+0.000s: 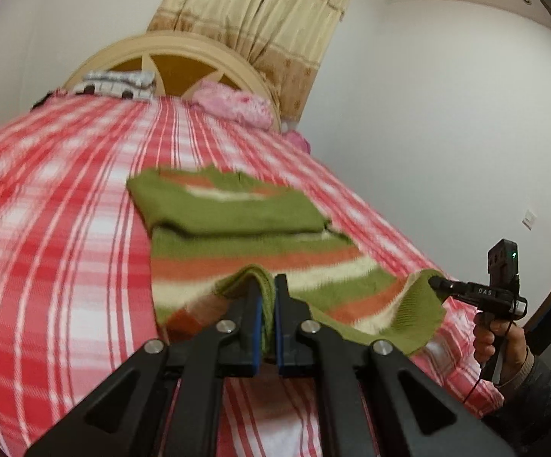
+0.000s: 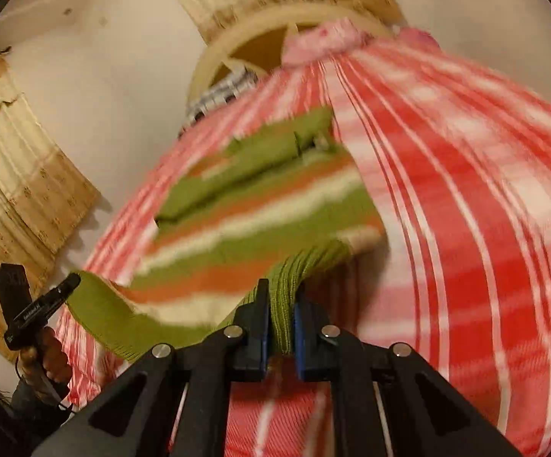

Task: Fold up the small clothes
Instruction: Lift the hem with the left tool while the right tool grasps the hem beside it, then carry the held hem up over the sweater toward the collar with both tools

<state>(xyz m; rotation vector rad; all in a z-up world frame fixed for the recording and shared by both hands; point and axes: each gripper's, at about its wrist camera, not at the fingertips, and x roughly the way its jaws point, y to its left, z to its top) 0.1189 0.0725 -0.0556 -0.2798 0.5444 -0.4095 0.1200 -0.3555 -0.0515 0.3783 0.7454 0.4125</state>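
Overhead, curtains (image 1: 260, 26); below, plaid bedsheet (image 1: 66, 228).

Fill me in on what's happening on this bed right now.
A person is folding a small striped sweater in green, orange and cream on a bed covered with a red and white plaid sheet. The left gripper is shut on one corner of the sweater's near hem, and the right gripper is shut on the other corner. Both hem corners are lifted off the sheet, while the far part of the sweater lies flat with a sleeve already folded across it. The frames are motion-blurred.
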